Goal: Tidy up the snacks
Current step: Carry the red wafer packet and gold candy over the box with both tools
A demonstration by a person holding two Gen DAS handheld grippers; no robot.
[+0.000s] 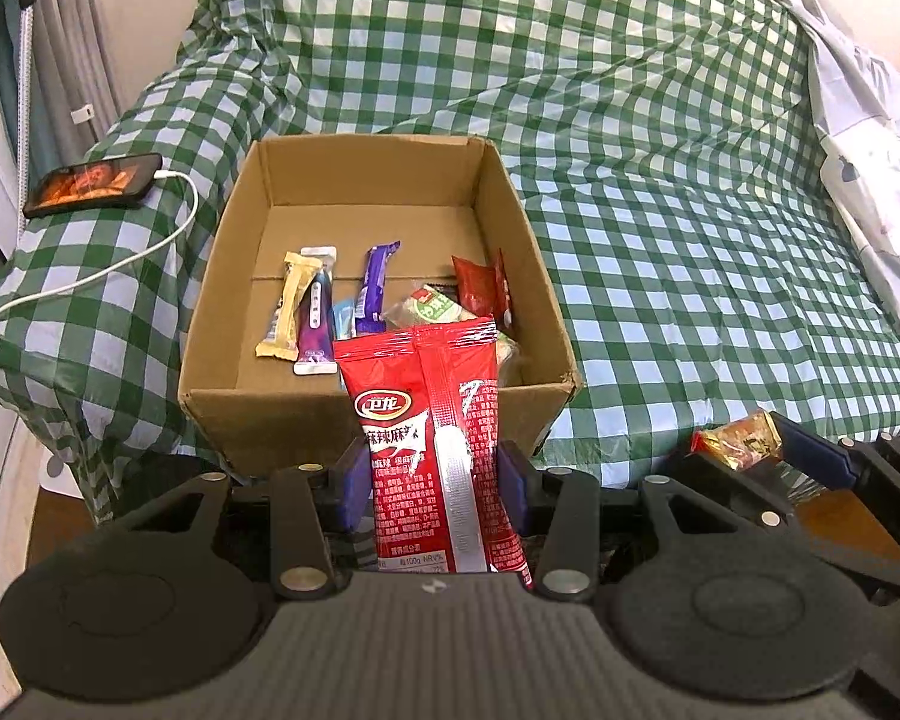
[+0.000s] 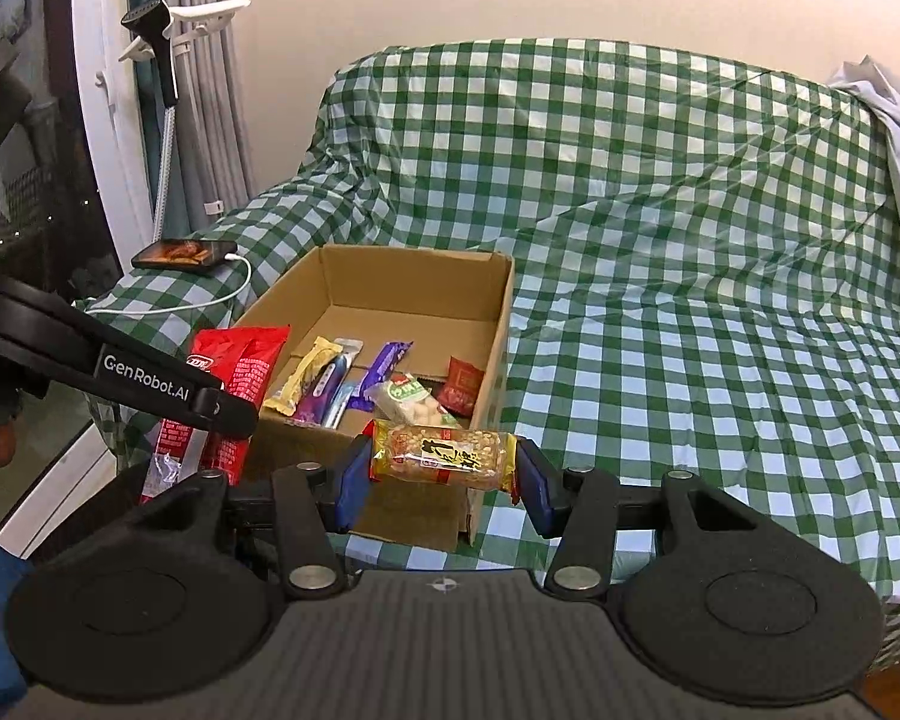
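The left gripper (image 1: 432, 480) had its fingers clamped on a red packet (image 1: 435, 450), upright between them; the box (image 1: 282, 420) sat just ahead, with several snacks (image 1: 360, 300) lying inside; the right gripper (image 2: 444, 474) gripped a peanut bar (image 2: 444, 459) crosswise between its fingers, just before the box's near corner on the checked sofa cover (image 2: 690, 330).

An open cardboard box (image 1: 384, 402) sits on green-checked cloth, several wrapped snacks lying flat on its floor: a cream bar (image 1: 288, 306), purple packets (image 1: 373, 288), a small red pouch (image 1: 480, 291). A tall red spicy-snack packet (image 1: 435, 450) stands upright at its near wall; a gold peanut bar (image 2: 444, 456) hangs level beside it.
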